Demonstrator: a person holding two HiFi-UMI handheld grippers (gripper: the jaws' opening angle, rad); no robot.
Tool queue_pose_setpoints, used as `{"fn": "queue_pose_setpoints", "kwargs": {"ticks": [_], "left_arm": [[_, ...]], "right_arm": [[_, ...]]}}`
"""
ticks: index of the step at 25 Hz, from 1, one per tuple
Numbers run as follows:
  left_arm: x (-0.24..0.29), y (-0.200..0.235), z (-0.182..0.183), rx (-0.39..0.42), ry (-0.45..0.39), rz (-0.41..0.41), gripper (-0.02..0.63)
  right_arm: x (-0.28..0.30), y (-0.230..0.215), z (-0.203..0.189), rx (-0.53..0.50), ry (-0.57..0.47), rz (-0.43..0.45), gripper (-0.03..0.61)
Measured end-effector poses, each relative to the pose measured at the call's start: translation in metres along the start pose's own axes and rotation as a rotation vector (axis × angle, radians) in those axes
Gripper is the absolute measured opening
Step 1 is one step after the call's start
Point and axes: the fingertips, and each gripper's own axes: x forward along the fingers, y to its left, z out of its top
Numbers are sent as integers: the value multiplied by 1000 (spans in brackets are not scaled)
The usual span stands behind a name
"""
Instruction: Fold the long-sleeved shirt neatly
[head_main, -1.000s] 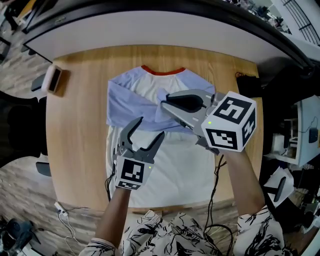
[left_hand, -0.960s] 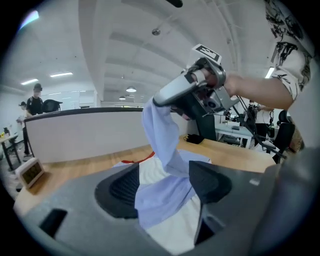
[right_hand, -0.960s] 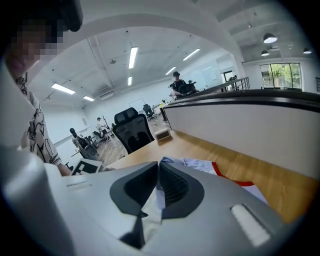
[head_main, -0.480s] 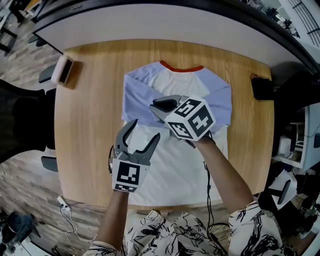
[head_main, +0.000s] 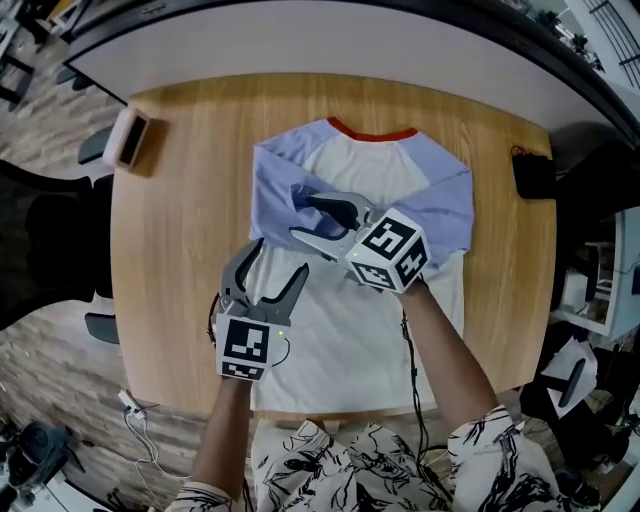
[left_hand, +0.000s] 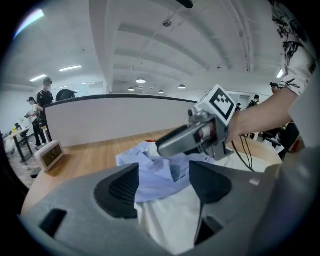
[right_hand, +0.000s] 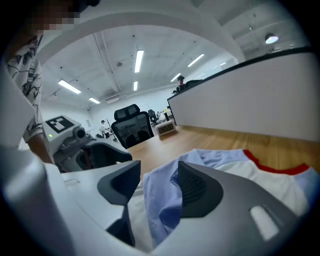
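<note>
A long-sleeved shirt (head_main: 360, 320) with a white body, pale blue sleeves and a red collar (head_main: 375, 133) lies flat on the wooden table (head_main: 180, 260). One blue sleeve (head_main: 290, 200) is folded across the chest. My right gripper (head_main: 308, 222) rests low over that sleeve. Its jaws have just been opening, and the sleeve cloth (right_hand: 162, 200) lies loose between them. My left gripper (head_main: 272, 262) hovers open over the shirt's left side, with only the cloth (left_hand: 170, 220) beneath it. The right gripper (left_hand: 185, 140) shows just ahead of it.
A small white clock (head_main: 128, 140) stands at the table's back left corner. A black object (head_main: 530, 175) sits at the right edge. Cables (head_main: 140, 430) hang off the front left corner. A long white counter (head_main: 330, 40) runs behind the table.
My right gripper has come down to the shirt carrying the sleeve leftward, and its jaws have parted. My left gripper has drifted slightly down and left.
</note>
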Motion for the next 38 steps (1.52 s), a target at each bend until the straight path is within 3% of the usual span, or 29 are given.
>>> {"fn": "queue_pose_setpoints", "kwargs": {"ticks": [3, 7, 11, 12, 14, 15, 17, 19, 21, 22, 23, 26, 33, 36, 38], "left_arm": [[18, -6, -8, 7, 46, -26, 322], [54, -17, -16, 20, 114, -17, 304], [96, -17, -32, 11, 236, 33, 264], [103, -12, -38, 18, 274, 74, 241], [109, 2, -47, 31, 319, 170, 115], [106, 8, -48, 14, 315, 199, 36], [88, 12, -43, -115, 265, 198, 26], [65, 13, -43, -315, 207, 173, 25], [50, 14, -52, -469, 171, 173, 26], [48, 15, -58, -515, 163, 174, 29], [48, 15, -63, -547, 161, 172, 29], [53, 16, -72, -593, 165, 154, 34], [57, 17, -72, -567, 160, 129, 32], [58, 15, -73, -580, 165, 127, 31], [57, 15, -74, -592, 161, 125, 29]], "right_arm": [[-31, -20, 7, -51, 6, -16, 232], [-46, -55, -31, -216, 229, -104, 175], [-33, -69, -59, -280, 381, -94, 173], [-30, -71, -61, -281, 401, -90, 172], [-28, -76, -65, -290, 432, -91, 115], [-27, -76, -65, -304, 440, -89, 70], [-26, -67, -65, -352, 444, -58, 26], [-23, -51, -68, -395, 443, 3, 25], [-21, -41, -69, -401, 425, 44, 100], [-18, -41, -65, -380, 399, 46, 142], [-15, -45, -58, -342, 363, 37, 143], [4, -62, -39, -247, 302, -8, 117], [72, -57, -37, -336, 459, 64, 135], [77, -58, -37, -373, 503, 100, 18], [78, -59, -22, -411, 486, 101, 17]]}}
